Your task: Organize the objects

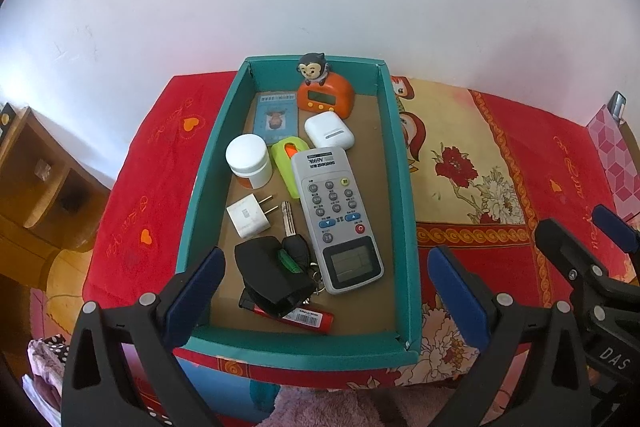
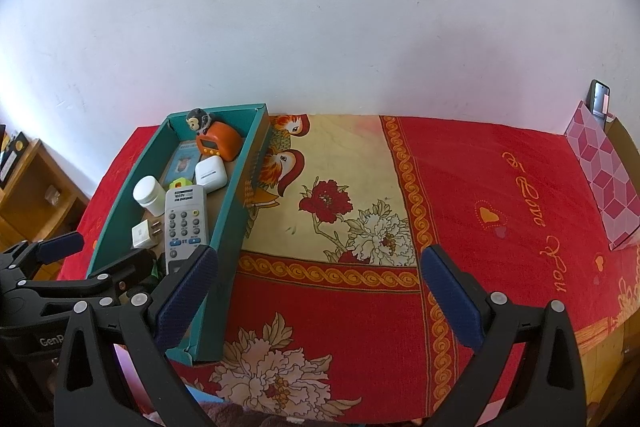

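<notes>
left wrist view. the left hand-held gripper hangs over the near end of the teal box, fingers spread wide and holding nothing; the near wall of the box lies just under them. the box sits on a red flowered cloth over the counter, its far wall close to the white wall. all the small things lie inside it, the likely reason nothing is left loose on the cloth. the remote lies lengthwise along the right side, fitting the long axis of the box. the jar stands upright at the left. the clock, with a monkey figure on top, stands at the far end, face toward us. a card lies flat beside it, a white case just before it. a green clip is partly tucked under the remote. nearer lie the plug, the key partly overlapped by a black pouch, and a red tube by the near wall. the right hand-held gripper shows at the right edge.

right wrist view. the right hand-held gripper hovers over bare cloth to the right of the box, fingers wide apart and empty. a pink patterned box stands at the far right edge. judged from this, the sorting looks about finished.
</notes>
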Available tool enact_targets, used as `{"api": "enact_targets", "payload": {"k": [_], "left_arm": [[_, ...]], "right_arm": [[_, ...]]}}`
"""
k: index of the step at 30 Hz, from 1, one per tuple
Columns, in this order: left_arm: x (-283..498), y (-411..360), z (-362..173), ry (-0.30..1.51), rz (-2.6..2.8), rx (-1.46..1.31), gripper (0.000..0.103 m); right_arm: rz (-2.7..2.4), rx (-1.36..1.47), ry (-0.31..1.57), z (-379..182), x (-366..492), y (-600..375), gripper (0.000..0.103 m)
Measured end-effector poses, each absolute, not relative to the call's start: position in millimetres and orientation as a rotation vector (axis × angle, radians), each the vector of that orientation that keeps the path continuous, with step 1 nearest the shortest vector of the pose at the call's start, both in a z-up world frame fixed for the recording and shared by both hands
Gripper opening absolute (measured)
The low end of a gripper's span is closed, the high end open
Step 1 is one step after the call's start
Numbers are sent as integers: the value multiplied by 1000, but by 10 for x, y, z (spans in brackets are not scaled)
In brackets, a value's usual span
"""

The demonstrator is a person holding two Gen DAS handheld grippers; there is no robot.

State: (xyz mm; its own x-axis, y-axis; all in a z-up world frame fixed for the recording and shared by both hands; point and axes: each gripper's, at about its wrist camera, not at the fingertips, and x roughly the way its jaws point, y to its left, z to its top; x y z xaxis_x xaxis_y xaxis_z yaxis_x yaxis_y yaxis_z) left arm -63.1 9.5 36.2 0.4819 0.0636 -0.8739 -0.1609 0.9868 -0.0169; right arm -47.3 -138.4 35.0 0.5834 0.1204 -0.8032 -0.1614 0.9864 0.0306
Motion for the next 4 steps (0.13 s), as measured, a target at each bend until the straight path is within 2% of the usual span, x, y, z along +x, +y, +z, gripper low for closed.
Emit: {"api": "enact_targets", "payload": {"k": [4], "left_arm": [[-630, 97, 365, 1062, 131, -104, 103]], "right_arm": [[168, -49, 932, 352, -480, -1398, 103]]}}
